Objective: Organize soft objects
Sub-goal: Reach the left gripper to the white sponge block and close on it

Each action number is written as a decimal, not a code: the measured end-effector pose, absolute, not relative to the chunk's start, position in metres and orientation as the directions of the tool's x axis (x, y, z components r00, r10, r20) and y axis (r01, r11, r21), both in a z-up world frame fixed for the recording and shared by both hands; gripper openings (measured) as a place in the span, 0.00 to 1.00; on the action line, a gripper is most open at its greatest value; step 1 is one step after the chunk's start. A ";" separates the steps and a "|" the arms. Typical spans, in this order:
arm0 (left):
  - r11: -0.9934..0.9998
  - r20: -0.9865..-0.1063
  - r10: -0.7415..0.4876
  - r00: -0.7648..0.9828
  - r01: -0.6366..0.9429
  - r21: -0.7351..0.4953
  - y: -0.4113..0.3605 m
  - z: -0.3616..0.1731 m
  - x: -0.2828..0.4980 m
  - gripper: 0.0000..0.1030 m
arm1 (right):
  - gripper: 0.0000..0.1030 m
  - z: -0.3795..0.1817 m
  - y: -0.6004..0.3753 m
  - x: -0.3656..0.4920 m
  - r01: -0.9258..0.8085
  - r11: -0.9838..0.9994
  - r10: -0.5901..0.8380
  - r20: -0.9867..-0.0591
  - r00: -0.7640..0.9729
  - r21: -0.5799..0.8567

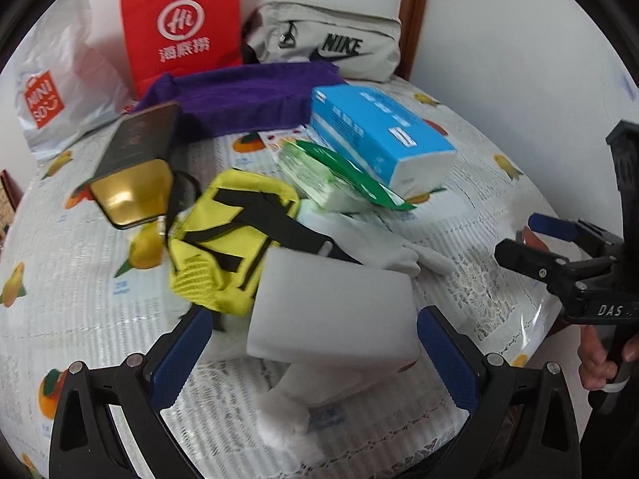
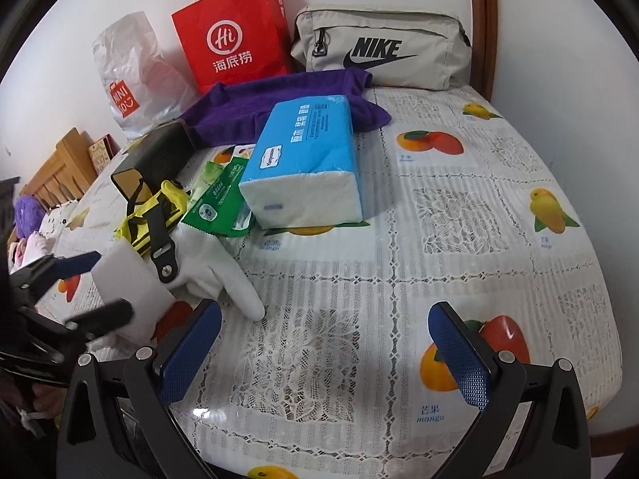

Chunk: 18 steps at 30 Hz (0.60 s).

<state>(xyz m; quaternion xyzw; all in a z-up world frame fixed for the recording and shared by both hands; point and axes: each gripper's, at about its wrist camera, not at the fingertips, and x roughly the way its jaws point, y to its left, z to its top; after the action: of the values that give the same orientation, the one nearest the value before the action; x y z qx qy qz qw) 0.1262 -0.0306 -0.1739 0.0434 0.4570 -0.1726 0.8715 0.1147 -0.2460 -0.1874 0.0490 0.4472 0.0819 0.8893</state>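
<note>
Sponge block (image 1: 333, 307), white/grey, lies near the bench's front-left edge, betw. the blue pads of the left claw (image 1: 315, 355); pads spread wide on either side, no contact seen, so nothing gripped. Block rests partly on a white glove (image 1: 383, 247) and against a yellow pouch (image 1: 227, 239) w/ black straps. Behind pouch: black-and-gold box (image 1: 133, 163), tilted. Centre of bench: green-wrapped tissue pack (image 1: 331, 177) w/ blue tissue pack (image 2: 303, 159) leaning on top of it. Further back: purple towel (image 2: 275, 107), folded loosely; then, against the wall, white plastic bag (image 2: 135, 76), red paper bag (image 2: 235, 36) upright, and grey Nike pouch (image 2: 379, 48). Right claw (image 2: 325, 351) hovers over bare fruit-print tablecloth (image 2: 459, 219) front-right of the pile; pads wide apart, empty. In right wrist view the left claw (image 2: 96, 283) appears at far left w/ its fingers either side of the block. In left wrist view the right claw (image 1: 531, 239) shows at the right edge, a hand (image 1: 603, 355) on its grip. Glove fingertips point toward the right claw's left pad, near but apart.
</note>
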 end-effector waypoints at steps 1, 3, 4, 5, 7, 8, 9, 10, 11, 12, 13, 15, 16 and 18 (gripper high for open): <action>0.936 -0.813 -0.266 0.518 0.341 -0.088 -0.031 -0.175 0.128 1.00 | 1.00 -0.188 -0.245 0.115 -0.105 0.981 0.193 -0.788 0.585 0.162; 0.930 -0.809 -0.281 0.516 0.355 -0.096 -0.032 -0.177 0.129 0.99 | 1.00 -0.188 -0.245 0.117 -0.112 0.980 0.198 -0.789 0.582 0.163; 0.927 -0.804 -0.287 0.520 0.363 -0.096 -0.032 -0.177 0.128 0.98 | 1.00 -0.189 -0.243 0.118 -0.115 0.980 0.198 -0.790 0.580 0.162; 0.924 -0.796 -0.296 0.528 0.370 -0.098 -0.031 -0.175 0.127 0.92 | 1.00 -0.190 -0.242 0.119 -0.117 0.980 0.200 -0.791 0.578 0.162; 0.913 -0.782 -0.333 0.528 0.387 -0.128 -0.029 -0.171 0.126 0.78 | 1.00 -0.193 -0.239 0.122 -0.125 0.978 0.210 -0.795 0.569 0.168; 0.912 -0.779 -0.343 0.525 0.386 -0.140 -0.027 -0.170 0.127 0.77 | 1.00 -0.194 -0.238 0.124 -0.126 0.977 0.213 -0.797 0.565 0.172; 0.911 -0.775 -0.348 0.527 0.385 -0.147 -0.025 -0.169 0.128 0.77 | 1.00 -0.195 -0.237 0.125 -0.126 0.976 0.217 -0.799 0.561 0.176; 0.910 -0.772 -0.353 0.529 0.386 -0.151 -0.024 -0.169 0.129 0.77 | 1.00 -0.197 -0.236 0.127 -0.128 0.974 0.224 -0.801 0.554 0.185; 0.908 -0.769 -0.357 0.530 0.389 -0.154 -0.022 -0.169 0.129 0.76 | 1.00 -0.197 -0.235 0.128 -0.130 0.974 0.228 -0.802 0.551 0.188; 0.908 -0.772 -0.356 0.527 0.391 -0.152 -0.021 -0.169 0.130 0.77 | 1.00 -0.197 -0.234 0.128 -0.134 0.973 0.231 -0.803 0.550 0.188; 0.907 -0.776 -0.354 0.523 0.393 -0.149 -0.021 -0.170 0.130 0.77 | 1.00 -0.196 -0.232 0.128 -0.139 0.973 0.232 -0.804 0.548 0.186; 0.904 -0.774 -0.360 0.520 0.398 -0.153 -0.020 -0.171 0.130 0.77 | 1.00 -0.196 -0.229 0.129 -0.145 0.973 0.230 -0.804 0.548 0.180; 0.904 -0.772 -0.363 0.521 0.400 -0.155 -0.020 -0.171 0.130 0.77 | 1.00 -0.195 -0.228 0.130 -0.146 0.973 0.230 -0.804 0.548 0.179; 0.900 -0.766 -0.373 0.524 0.404 -0.162 -0.018 -0.170 0.129 0.76 | 1.00 -0.196 -0.227 0.131 -0.147 0.972 0.236 -0.803 0.547 0.185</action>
<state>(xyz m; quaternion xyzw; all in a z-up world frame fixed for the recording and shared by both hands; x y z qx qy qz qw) 0.1289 -0.0177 -0.1698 0.0181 0.4341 -0.2225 0.8728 0.1307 -0.2272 -0.1957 0.0479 0.4634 0.1093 0.8781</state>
